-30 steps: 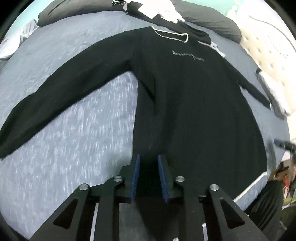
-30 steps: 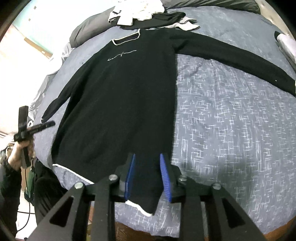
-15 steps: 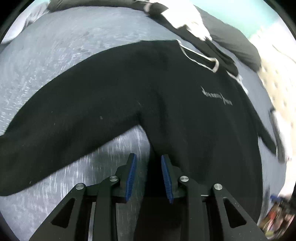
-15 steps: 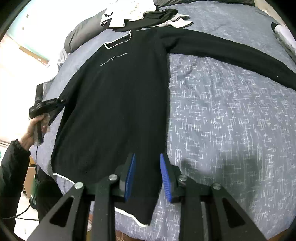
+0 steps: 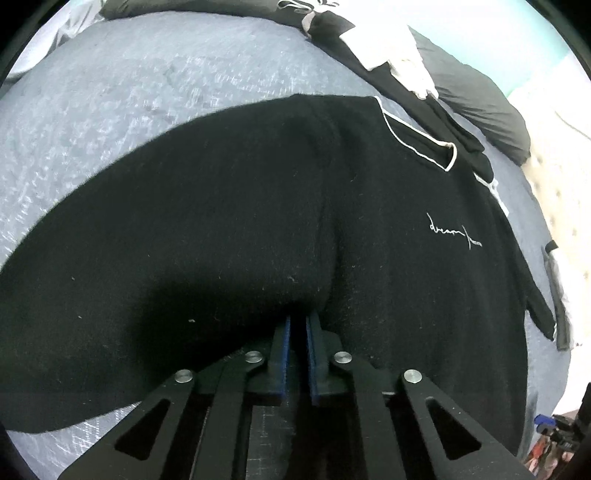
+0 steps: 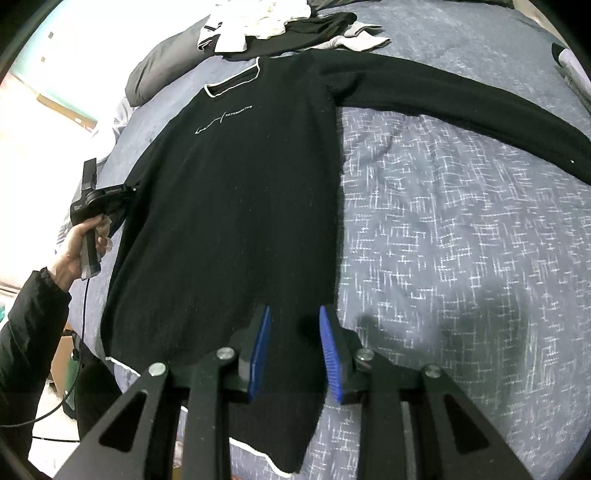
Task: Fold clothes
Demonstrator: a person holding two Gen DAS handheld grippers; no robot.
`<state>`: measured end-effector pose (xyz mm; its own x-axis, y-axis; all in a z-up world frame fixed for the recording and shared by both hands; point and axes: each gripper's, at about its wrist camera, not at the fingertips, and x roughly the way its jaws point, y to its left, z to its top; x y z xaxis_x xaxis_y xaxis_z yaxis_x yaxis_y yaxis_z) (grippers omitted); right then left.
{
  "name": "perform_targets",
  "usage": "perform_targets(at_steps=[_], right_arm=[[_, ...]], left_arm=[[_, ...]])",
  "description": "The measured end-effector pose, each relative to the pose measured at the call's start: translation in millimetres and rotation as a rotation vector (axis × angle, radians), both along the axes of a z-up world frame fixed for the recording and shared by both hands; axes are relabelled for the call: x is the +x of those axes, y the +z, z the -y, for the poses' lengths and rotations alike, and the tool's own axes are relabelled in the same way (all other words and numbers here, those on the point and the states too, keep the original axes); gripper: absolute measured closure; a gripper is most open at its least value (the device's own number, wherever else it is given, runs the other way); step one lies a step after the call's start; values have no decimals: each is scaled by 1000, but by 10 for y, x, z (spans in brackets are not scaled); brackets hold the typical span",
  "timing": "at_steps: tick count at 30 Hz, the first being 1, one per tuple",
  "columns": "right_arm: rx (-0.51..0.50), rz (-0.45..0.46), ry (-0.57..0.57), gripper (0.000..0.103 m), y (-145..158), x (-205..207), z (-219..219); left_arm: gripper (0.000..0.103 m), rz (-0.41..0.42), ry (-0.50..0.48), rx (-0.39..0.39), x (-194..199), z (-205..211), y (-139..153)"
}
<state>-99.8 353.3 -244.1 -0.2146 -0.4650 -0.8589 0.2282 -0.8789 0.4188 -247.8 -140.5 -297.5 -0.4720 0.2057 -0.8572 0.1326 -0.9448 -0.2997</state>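
A black long-sleeved sweater point(image 6: 236, 206) is spread face up on a grey-blue patterned bedspread point(image 6: 461, 258), its white-trimmed neckline toward the pillows and its hem at the near edge of the bed. In the right wrist view one sleeve point(image 6: 461, 107) is laid straight out to the side, flat on the cover; the body is smooth, which is how a garment would be set out for folding along its length.

The left gripper point(image 5: 298, 325) is pressed in where the other sleeve meets the body, at the underarm. Its blue pads are drawn almost together with dark knit bunched just ahead of the tips — cloth appears to be pinched there, though the fabric between the pads cannot be seen outright. A grip at this seam would let the sleeve and side be carried over the chest in one move.

The right gripper point(image 6: 295, 350) is held low over the hem corner on its own side, jaws wide apart with sweater between them but nothing clamped — likely placed to take the lower edge so both ends of a fold line are controlled.

Further clothes point(image 6: 258, 22) are heaped by the dark pillow point(image 6: 159, 74) beyond the collar.
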Motion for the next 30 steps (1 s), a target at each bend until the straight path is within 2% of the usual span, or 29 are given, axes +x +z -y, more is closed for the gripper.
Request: perform_targets(at_steps=[6,13,19,23,27,30], right_arm=[[-6,1,10,76,-11,9,39],[-6,4,18,76,-30,38,88],[5,13,0,76,-61,25,25],[8,24,-15,76,-70,31,-36],[10,37,-35,70,-68,78,-127],[23,50,-35,70,-74,162,-178]], left_arm=[[97,-42,38,-36,-32,175,157],[97,-28,25,-125,-148,258,166],[94,3,14,-122,-136,264,124],[94,17,-6,-131,29,309,234],[84,38,-46,-120,352,377,329],[82,59,-86,-114,657,396,373]])
